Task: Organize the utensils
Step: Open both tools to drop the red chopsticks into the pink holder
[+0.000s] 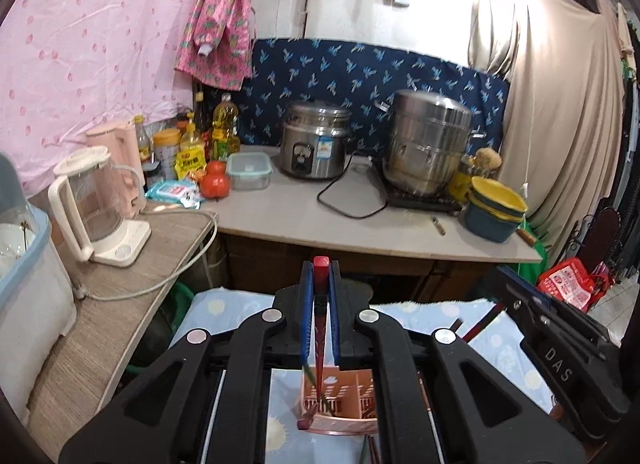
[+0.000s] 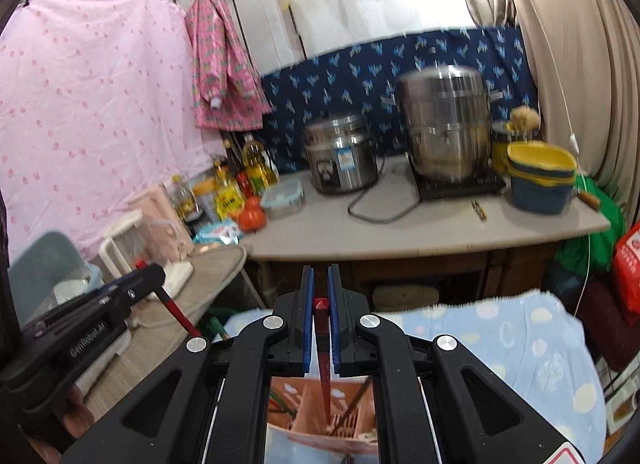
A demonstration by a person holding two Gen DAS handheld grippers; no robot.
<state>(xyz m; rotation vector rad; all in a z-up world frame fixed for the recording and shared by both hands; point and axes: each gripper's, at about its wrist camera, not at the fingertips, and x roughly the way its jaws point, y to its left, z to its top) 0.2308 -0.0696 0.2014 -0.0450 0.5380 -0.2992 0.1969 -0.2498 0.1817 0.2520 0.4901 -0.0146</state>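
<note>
While both grippers hang over the cloth-covered bench (image 1: pixel 224 304), each is clamped on a red chopstick. Left gripper (image 1: pixel 320 296): blue-padded fingers (image 1: pixel 306 304) pressed together on a red chopstick (image 1: pixel 321 268), its square end poking out past the fingertips, its shaft running down into the pink utensil holder (image 1: pixel 344 396) below. Tip sits in the holder's left compartment next to a green stick; exact slot hard to tell. Right gripper (image 2: pixel 320 304): fingers (image 2: pixel 307 304) closed on a second red chopstick (image 2: pixel 325 380), red end just visible between the pads, shaft pointing down into the same pink holder (image 2: pixel 304 408), roughly a middle compartment. Right view is motion-blurred. More sticks stand in the holder's other slots. Holder rests on the light blue patterned cloth (image 2: pixel 520 344) near the bench's front edge, under both grippers. Left gripper body also shows at the left of the right view, with its red chopstick angled down. Behind, a grey counter (image 1: pixel 304 220) carries a rice cooker (image 1: pixel 314 140), a tall steel steamer pot (image 1: pixel 428 140) on a cooktop, stacked yellow and blue bowls (image 1: pixel 496 204) at its right end, a clear lidded container (image 1: pixel 249 170), a red tomato-shaped item (image 1: pixel 215 180) and oil bottles (image 1: pixel 226 124) at its left end. Glass kettle (image 1: pixel 96 204) on a wooden side table at left.
</note>
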